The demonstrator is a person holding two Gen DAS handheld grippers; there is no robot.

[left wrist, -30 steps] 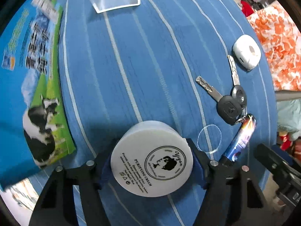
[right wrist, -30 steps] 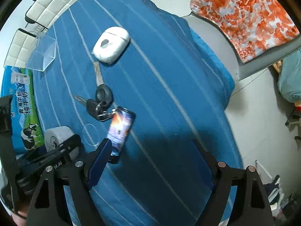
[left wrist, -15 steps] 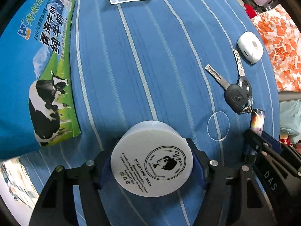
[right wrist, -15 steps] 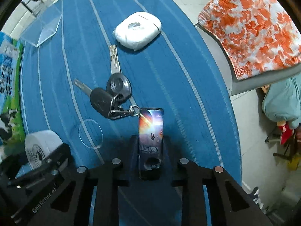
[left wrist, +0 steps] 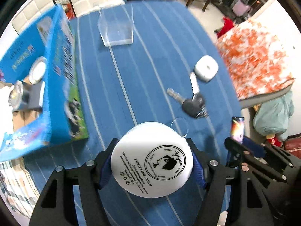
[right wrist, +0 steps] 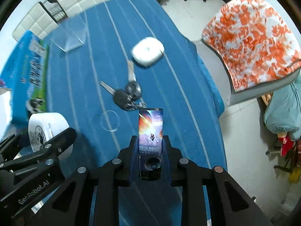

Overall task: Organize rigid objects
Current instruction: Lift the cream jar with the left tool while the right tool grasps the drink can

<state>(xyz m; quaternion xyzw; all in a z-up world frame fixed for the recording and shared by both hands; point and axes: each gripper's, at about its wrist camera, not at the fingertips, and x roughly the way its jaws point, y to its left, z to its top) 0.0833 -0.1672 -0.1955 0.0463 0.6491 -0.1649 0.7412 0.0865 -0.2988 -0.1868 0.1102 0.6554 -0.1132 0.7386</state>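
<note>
My left gripper is shut on a round white cream jar, held above the blue striped tablecloth. My right gripper is shut on a slim lighter with a space picture, also lifted off the cloth. That lighter shows at the right of the left wrist view. A bunch of keys and a white earbud case lie on the cloth ahead. The open blue milk carton box stands at the left, with round tins inside.
A clear plastic box sits at the far end of the table. A thin clear ring lies on the cloth near the keys. A chair with an orange patterned cover stands to the right; white chairs are behind the table.
Both grippers have risen from the cloth with their loads. The right gripper, open a second ago, closed on the lighter. The left view now looks into the open box.
</note>
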